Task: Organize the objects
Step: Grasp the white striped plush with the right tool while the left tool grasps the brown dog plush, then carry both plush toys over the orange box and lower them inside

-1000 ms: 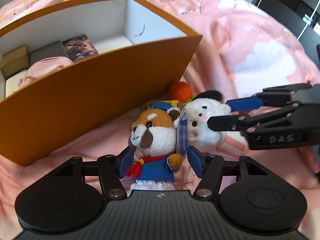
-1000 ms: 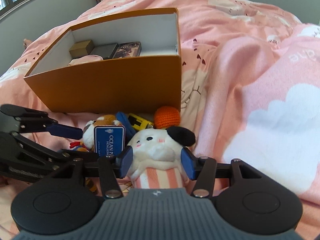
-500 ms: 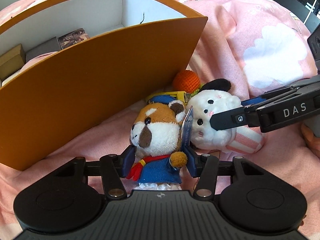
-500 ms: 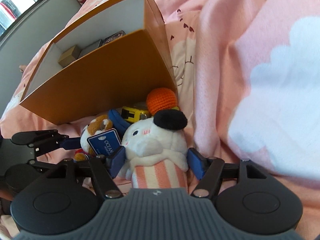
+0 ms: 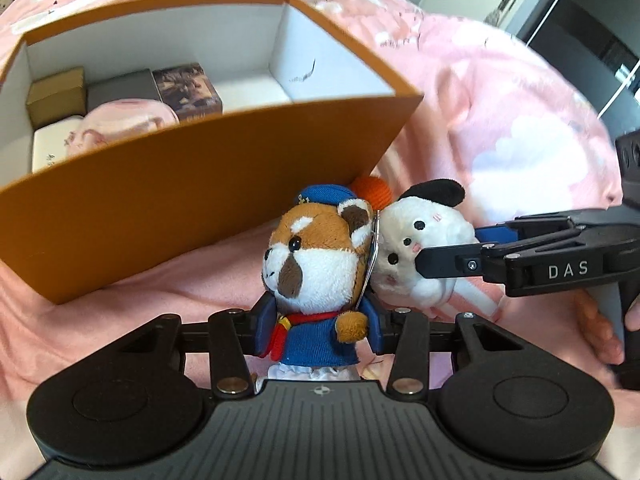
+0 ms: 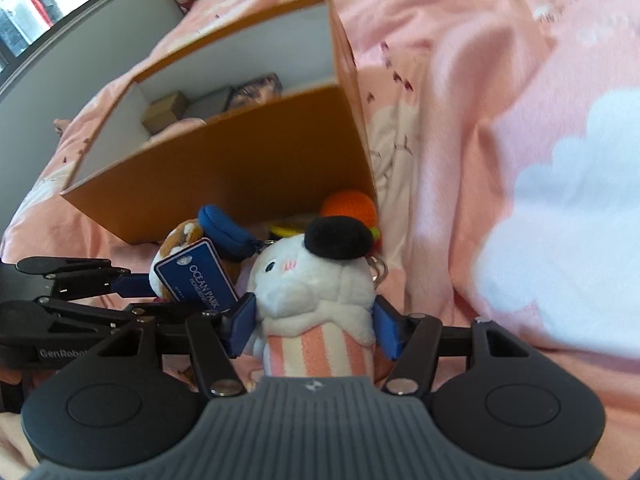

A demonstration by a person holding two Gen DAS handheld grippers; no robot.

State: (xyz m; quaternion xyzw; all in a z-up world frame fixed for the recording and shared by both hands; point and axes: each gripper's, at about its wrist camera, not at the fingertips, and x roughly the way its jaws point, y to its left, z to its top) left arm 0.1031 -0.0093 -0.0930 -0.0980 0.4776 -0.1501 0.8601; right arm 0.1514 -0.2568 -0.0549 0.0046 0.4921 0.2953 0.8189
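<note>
We find the left gripper (image 5: 318, 330), jaws just closing, pinching the brown plush (image 5: 316, 256) and the right gripper (image 6: 314, 326) pinching the white plush (image 6: 316, 280), both beside the orange box (image 5: 192, 196) on the bed (image 5: 500, 128).

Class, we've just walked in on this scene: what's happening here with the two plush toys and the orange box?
A person is tidying toys on a pink bedspread. The left hand-held gripper, whose jaws have just been closing, grips the brown sailor plush by its blue body. The right hand-held gripper clasps the white plush, its jaws also just closing. The orange box behind them already holds several small boxes.
</note>
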